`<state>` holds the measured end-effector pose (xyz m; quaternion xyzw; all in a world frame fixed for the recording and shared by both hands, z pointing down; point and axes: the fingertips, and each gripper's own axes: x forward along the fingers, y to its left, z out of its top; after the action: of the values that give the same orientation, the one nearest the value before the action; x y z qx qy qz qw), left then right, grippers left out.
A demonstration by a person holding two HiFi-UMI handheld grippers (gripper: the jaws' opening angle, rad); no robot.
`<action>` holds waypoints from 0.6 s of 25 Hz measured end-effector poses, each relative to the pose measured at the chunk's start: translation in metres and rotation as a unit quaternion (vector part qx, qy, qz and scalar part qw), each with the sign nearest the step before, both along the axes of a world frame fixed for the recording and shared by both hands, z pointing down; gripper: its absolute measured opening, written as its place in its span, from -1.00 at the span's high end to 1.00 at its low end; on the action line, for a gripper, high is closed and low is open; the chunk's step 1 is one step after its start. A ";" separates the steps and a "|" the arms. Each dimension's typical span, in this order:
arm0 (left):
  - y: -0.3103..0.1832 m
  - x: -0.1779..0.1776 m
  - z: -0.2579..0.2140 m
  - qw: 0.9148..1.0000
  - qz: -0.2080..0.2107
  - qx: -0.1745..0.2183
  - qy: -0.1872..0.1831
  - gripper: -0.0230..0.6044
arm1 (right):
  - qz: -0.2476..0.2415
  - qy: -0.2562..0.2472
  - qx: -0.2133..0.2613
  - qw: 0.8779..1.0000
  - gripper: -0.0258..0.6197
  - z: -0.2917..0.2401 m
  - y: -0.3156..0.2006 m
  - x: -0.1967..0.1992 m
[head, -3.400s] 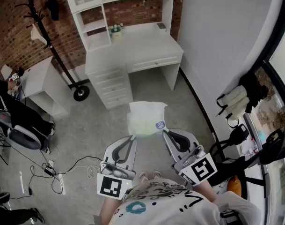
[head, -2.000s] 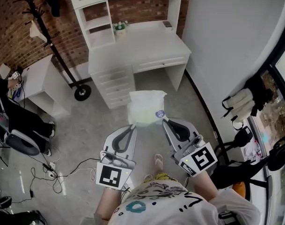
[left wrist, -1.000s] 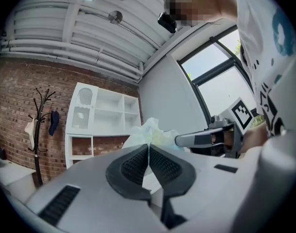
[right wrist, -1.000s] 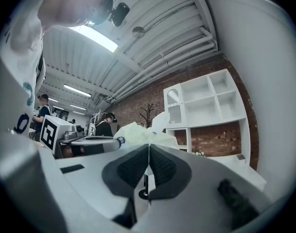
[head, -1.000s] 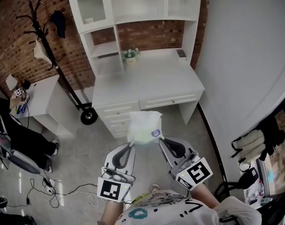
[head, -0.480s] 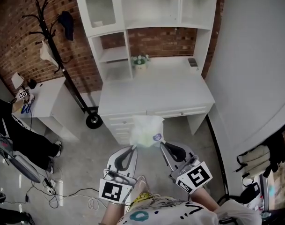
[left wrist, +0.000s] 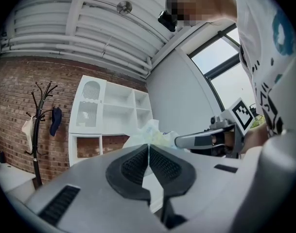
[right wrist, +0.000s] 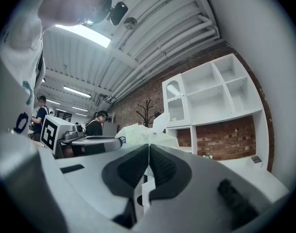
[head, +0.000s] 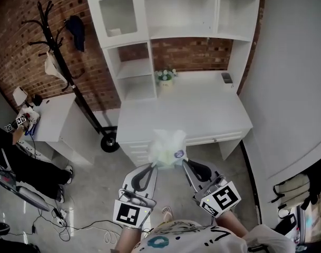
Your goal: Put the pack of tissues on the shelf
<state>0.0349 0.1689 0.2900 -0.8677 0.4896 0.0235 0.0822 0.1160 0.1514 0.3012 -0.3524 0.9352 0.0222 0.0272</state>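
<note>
tissue pack (head: 166, 149) is pale greenish, crinkly, with blue sticker (head: 178, 153).

The pack of tissues (head: 166, 147) is a soft, crinkly plastic pack, white with a pale yellow-green tint and a round bluish sticker low on its right side. It's up in the air, pinched at its bottom corners by the left gripper (head: 151, 165) and the right gripper (head: 183, 162). The shelf (head: 181, 34) is white with open cubbies in front of a brick wall, well apart from the pack.
</note>
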 end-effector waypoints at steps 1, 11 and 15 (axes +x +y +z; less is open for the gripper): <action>-0.008 -0.005 0.000 1.000 0.000 -0.001 0.000 0.87 | 0.000 0.001 0.001 1.000 0.83 -0.001 -0.008 -0.005; -0.072 -0.055 0.009 1.000 0.004 -0.012 -0.004 0.87 | 0.002 0.004 -0.008 1.000 0.83 0.009 -0.070 -0.056; -0.091 -0.071 0.022 1.000 0.004 -0.024 -0.014 0.87 | 0.000 0.007 -0.018 1.000 0.83 0.019 -0.088 -0.073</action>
<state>-0.0362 0.0781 0.3117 -0.8714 0.4857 -0.0003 0.0686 0.0431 0.0634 0.3202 -0.3525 0.9357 0.0079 0.0147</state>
